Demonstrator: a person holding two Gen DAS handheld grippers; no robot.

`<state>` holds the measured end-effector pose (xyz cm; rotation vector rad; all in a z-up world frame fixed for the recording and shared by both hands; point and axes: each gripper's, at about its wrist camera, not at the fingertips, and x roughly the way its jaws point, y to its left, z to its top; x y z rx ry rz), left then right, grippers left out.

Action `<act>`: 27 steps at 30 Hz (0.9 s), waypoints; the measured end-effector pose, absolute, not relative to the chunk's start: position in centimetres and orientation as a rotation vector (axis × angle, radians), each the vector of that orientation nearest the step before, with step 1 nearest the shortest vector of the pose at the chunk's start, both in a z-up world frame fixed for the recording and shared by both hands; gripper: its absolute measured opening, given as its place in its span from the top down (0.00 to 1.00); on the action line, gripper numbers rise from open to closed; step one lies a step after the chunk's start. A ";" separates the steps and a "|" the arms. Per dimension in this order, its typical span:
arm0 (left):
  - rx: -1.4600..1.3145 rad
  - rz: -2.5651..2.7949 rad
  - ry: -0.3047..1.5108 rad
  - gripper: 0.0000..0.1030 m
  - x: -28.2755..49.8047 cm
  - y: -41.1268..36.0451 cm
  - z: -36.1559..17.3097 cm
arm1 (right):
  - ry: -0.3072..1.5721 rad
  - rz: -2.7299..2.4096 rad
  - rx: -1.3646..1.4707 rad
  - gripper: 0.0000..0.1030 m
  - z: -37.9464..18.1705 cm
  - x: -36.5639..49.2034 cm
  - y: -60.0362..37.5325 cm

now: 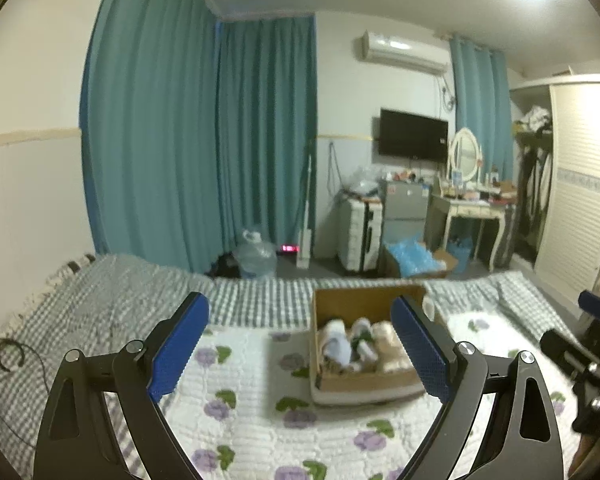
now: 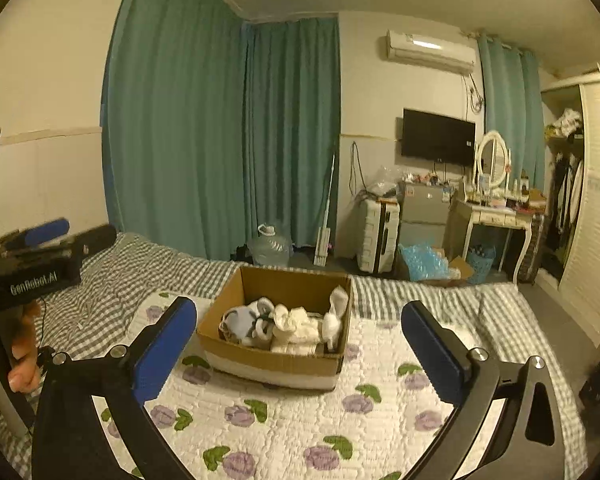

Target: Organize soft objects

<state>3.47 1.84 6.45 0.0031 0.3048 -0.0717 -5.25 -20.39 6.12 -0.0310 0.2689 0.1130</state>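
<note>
Both claws hang spread and empty above a floral quilt (image 2: 300, 420): the right gripper (image 2: 300, 344) and left gripper (image 1: 300, 344). Just beyond them, a cardboard box (image 2: 268, 356) holds what appear to be rolled socks (image 2: 296, 328); teal curtains (image 2: 228, 128) hang far behind the box.

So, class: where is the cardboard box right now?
The cardboard box sits on the floral quilt, centre of both views, ahead of both open grippers.

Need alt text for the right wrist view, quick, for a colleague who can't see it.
Open right tongs, empty, point at a cardboard box of rolled soft items on a floral quilt. The left tongs show at left edge; teal curtains behind.
</note>
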 end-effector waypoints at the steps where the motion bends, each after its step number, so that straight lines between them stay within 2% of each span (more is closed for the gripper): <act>1: 0.000 -0.075 0.316 0.09 3.6 1.8 5.8 | 0.277 0.113 -0.024 0.00 5.8 -5.1 -20.5; 14: 0.036 -0.019 0.349 0.09 4.3 2.6 1.2 | 0.385 0.095 -0.038 0.00 1.0 -2.2 -20.1; 27: 0.033 -0.024 0.363 0.09 4.5 3.0 0.5 | 0.387 0.092 -0.031 0.00 0.8 -1.1 -20.1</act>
